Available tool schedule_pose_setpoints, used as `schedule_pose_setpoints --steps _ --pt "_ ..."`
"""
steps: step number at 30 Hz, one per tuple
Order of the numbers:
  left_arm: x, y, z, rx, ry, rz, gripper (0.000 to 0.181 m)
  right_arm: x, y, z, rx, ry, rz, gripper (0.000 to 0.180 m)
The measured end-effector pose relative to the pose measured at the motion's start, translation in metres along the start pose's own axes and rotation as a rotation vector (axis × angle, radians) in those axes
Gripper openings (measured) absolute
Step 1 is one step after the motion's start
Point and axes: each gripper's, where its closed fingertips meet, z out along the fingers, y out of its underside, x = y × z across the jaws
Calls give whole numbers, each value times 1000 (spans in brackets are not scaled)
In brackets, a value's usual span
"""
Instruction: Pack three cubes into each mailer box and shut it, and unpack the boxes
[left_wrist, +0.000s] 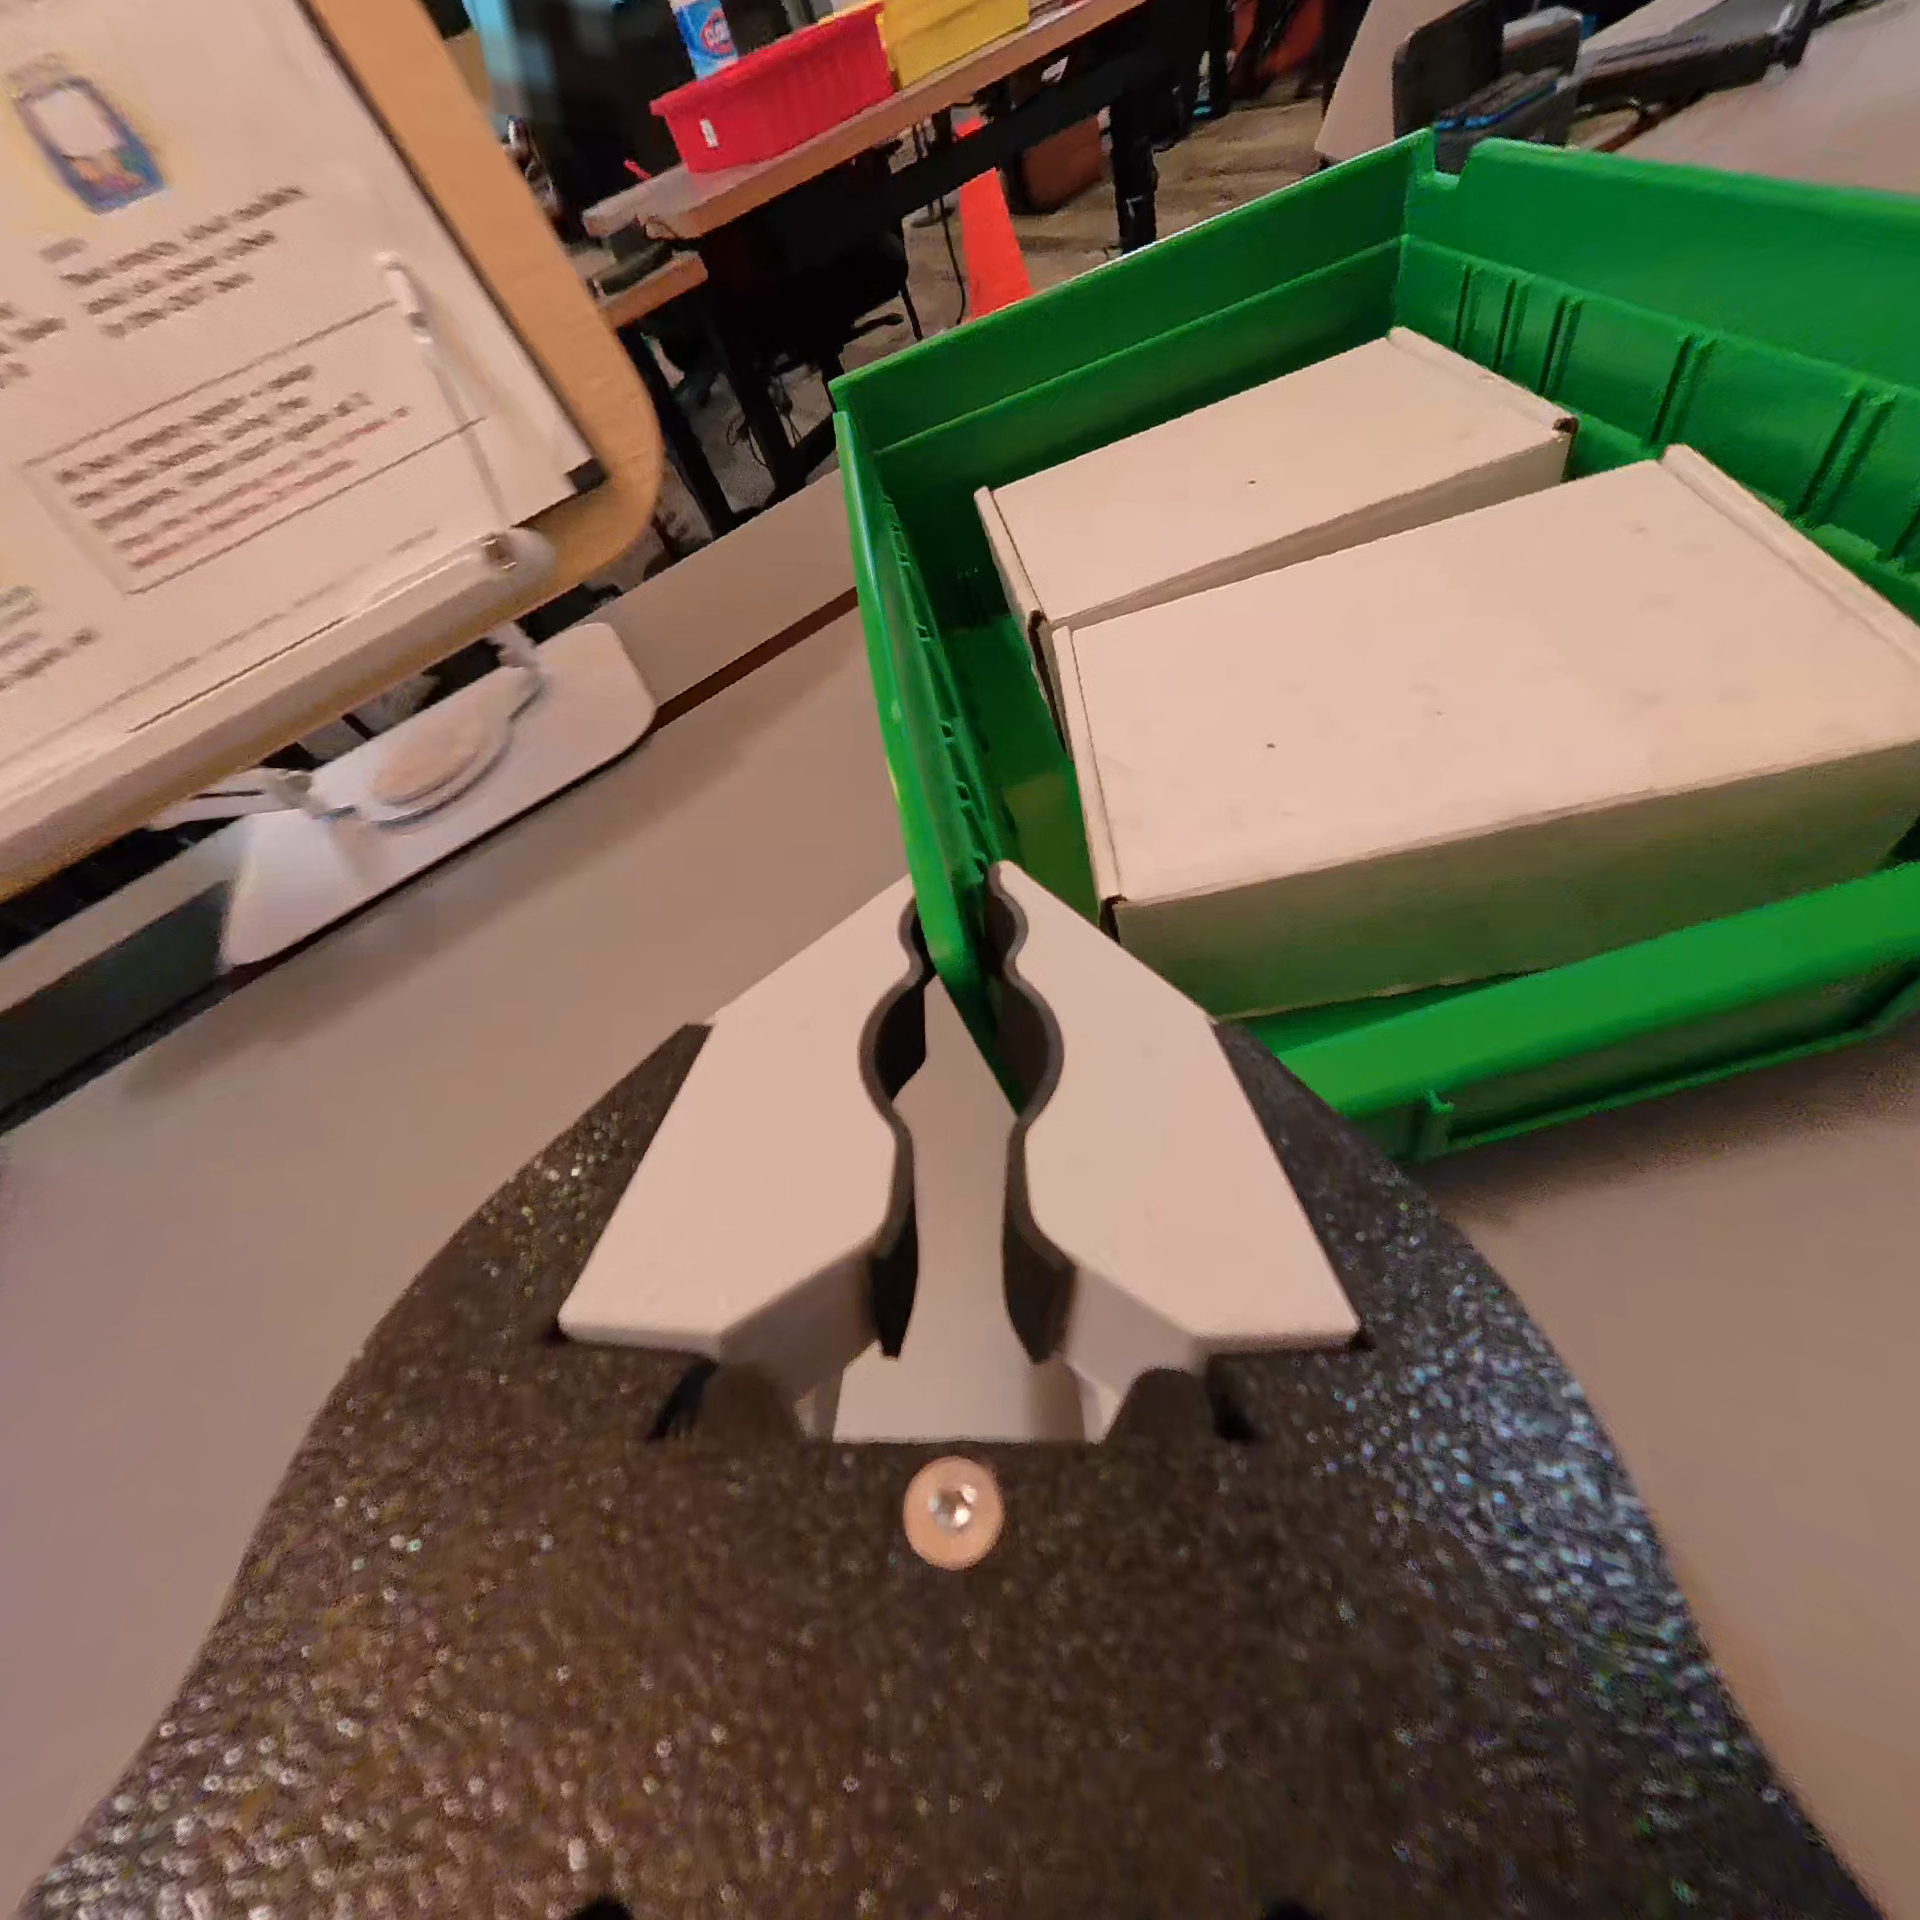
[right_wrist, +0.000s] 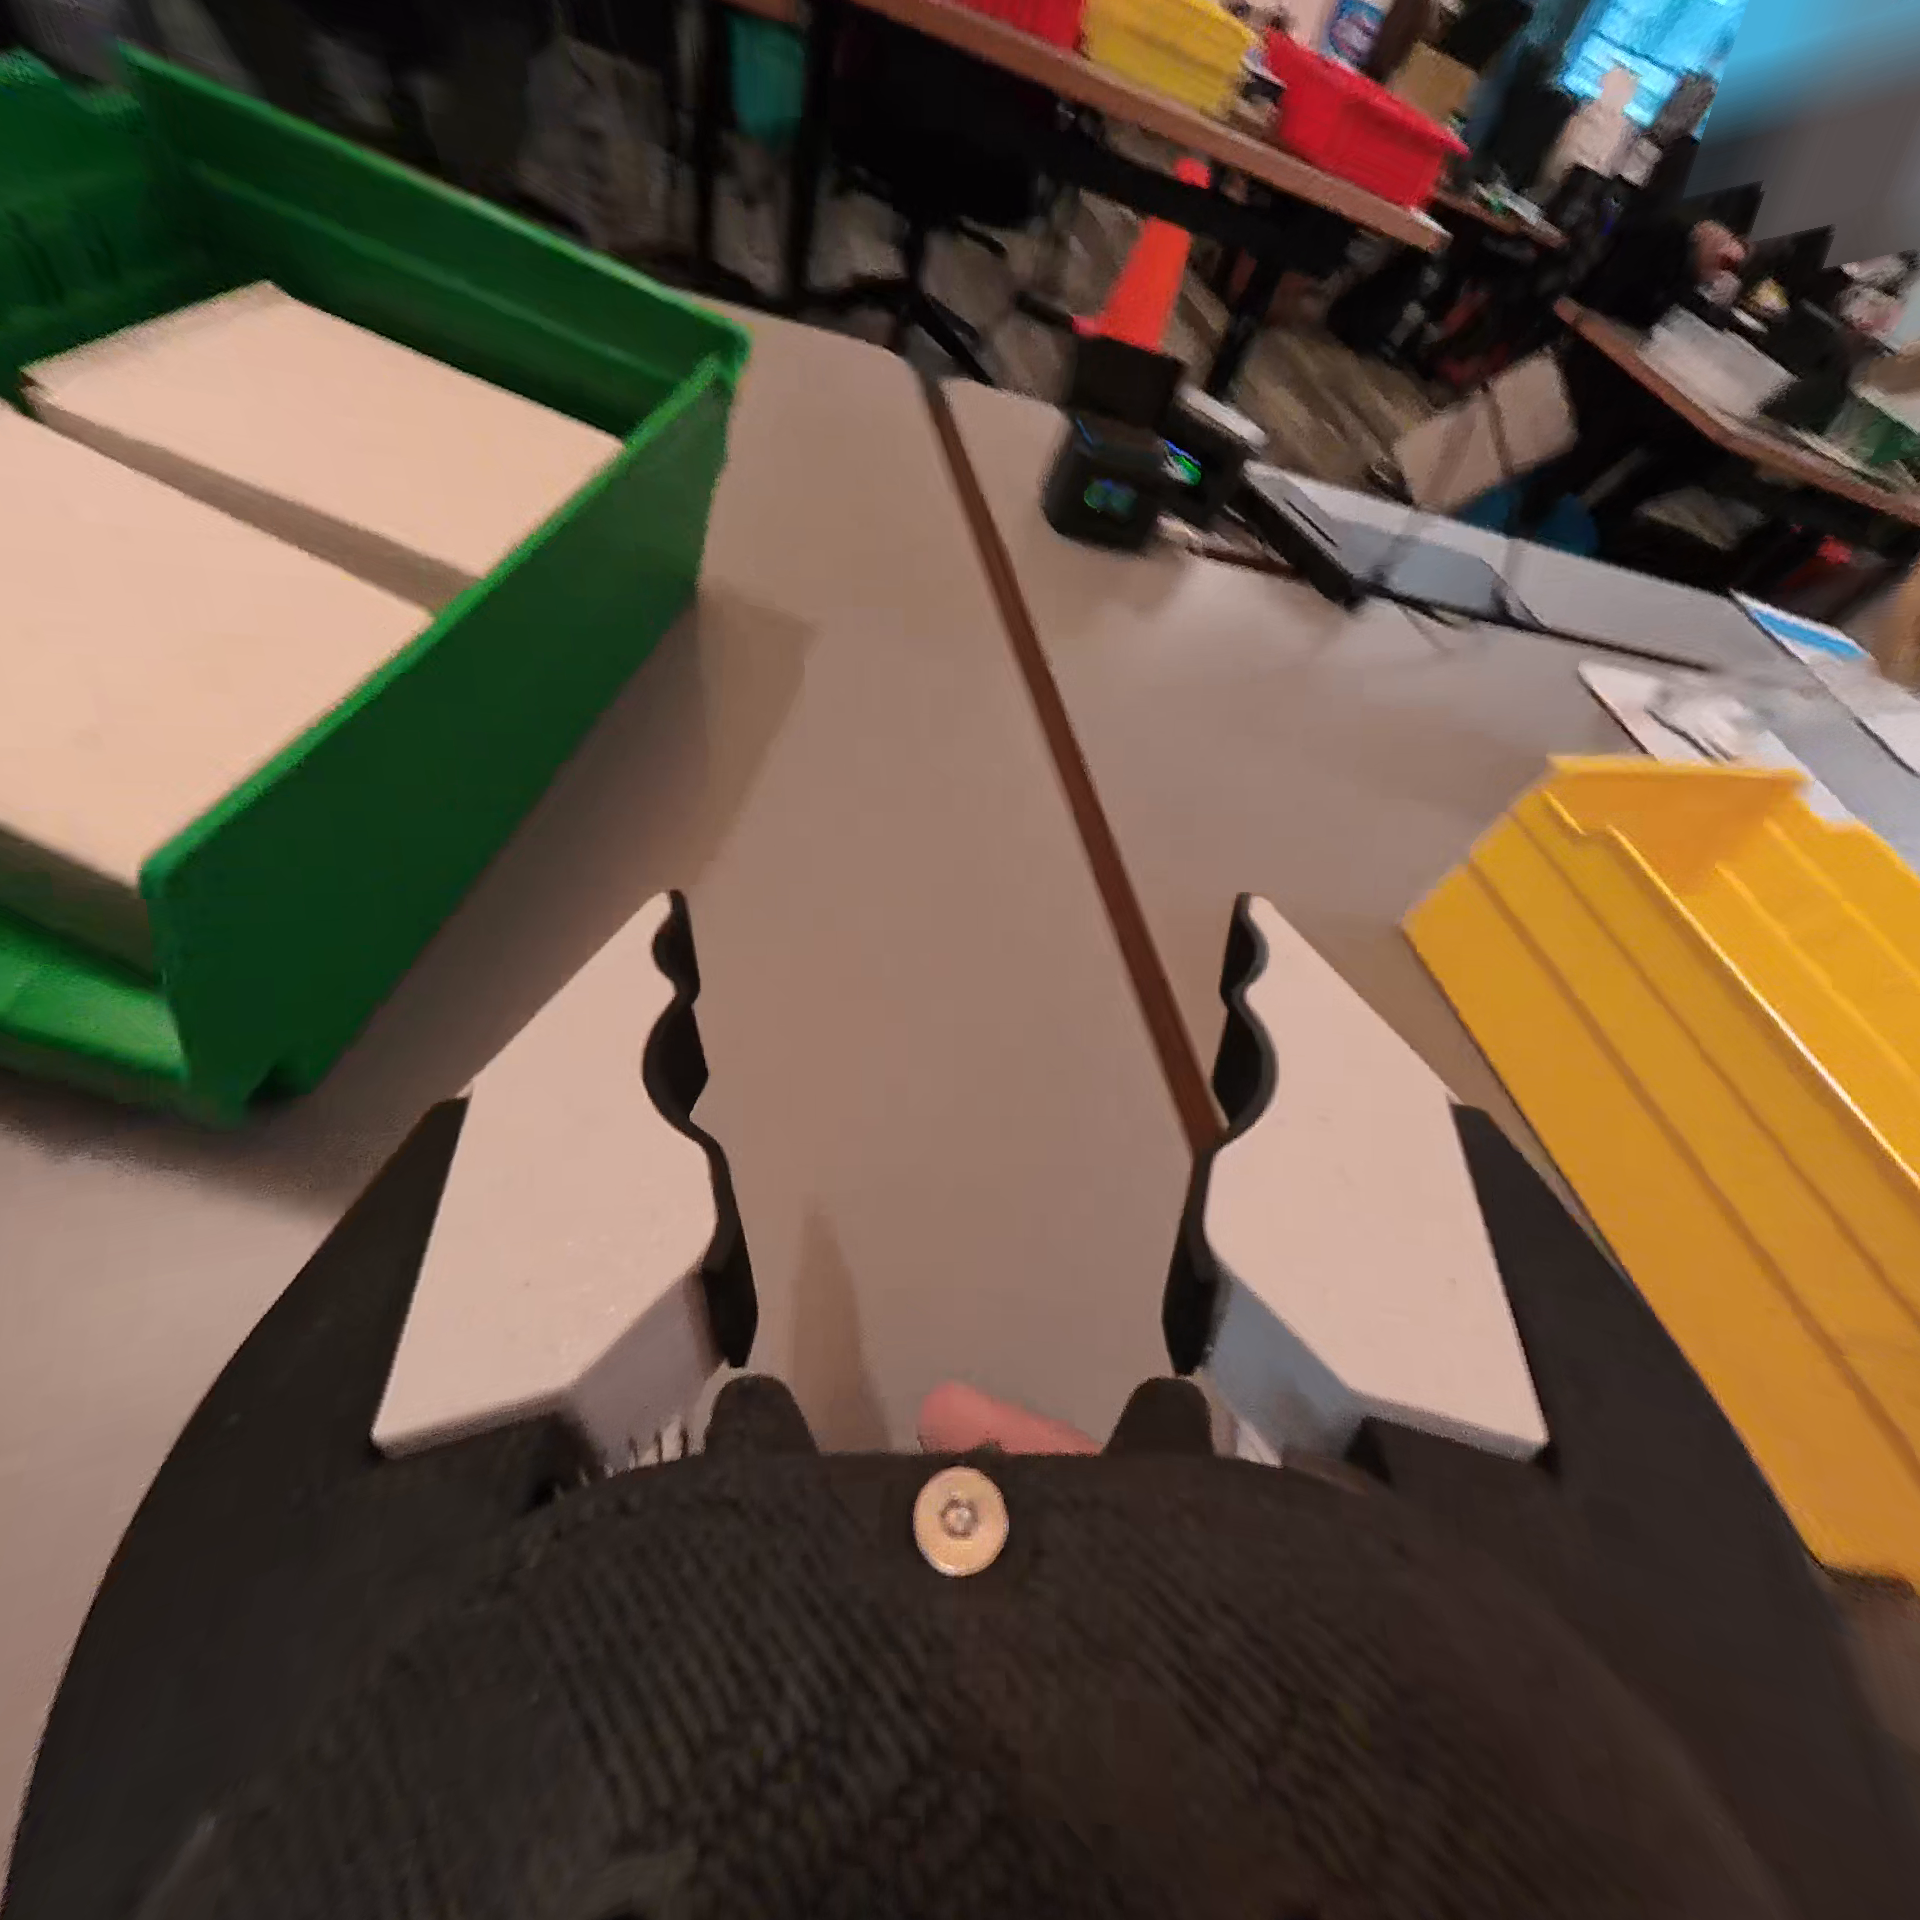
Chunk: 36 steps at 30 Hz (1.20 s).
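Note:
A green bin (left_wrist: 1143, 343) stands on the grey table and holds two shut white mailer boxes, the far one (left_wrist: 1268, 488) and the near one (left_wrist: 1455, 707), lying side by side. My left gripper (left_wrist: 961, 914) is shut on the bin's near-left wall at its corner. In the right wrist view the bin (right_wrist: 447, 727) is at the left with the two boxes (right_wrist: 312, 416) (right_wrist: 156, 665) inside. My right gripper (right_wrist: 961, 925) is open and empty above the bare table, right of the bin. An empty-looking yellow bin (right_wrist: 1714, 1091) stands at the right. No cubes show.
A tilted stand with a printed sheet (left_wrist: 208, 416) stands left of the green bin. A table seam (right_wrist: 1070, 769) runs between my right fingers. A small black device (right_wrist: 1112, 488) and papers (right_wrist: 1714, 717) lie farther right. An orange cone (right_wrist: 1143, 281) stands on the floor beyond.

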Motion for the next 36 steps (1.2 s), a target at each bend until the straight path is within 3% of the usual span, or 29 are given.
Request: schedule_pose_setpoints --steps 5,12,15,18,20,23,26,31,36 --pt "-62 48 -87 19 -32 -12 4 -100 -68 -31 197 -290 -18 94" --pt "-137 109 -200 -19 -206 -138 4 -309 -165 -90 340 -808 -87 96" --pt "-154 124 -231 -9 -290 -178 3 -406 -222 -102 294 -1038 -23 99" --pt "-160 132 -252 20 -350 -185 2 -499 -268 -90 172 -1154 57 103" --pt "-163 136 -264 21 -384 -186 2 -558 -280 -64 16 -1170 79 103" --pt "-168 143 -277 15 -411 -189 2 -614 -261 -7 -309 -981 110 107" --pt "-173 147 -286 23 -409 -204 2 -645 -262 25 -332 -882 127 96" --pt "-174 148 -289 35 -410 -222 2 -677 -230 67 -451 -778 -40 99" --pt "-175 149 -290 36 -409 -207 2 -719 -204 74 -574 -878 -70 87"
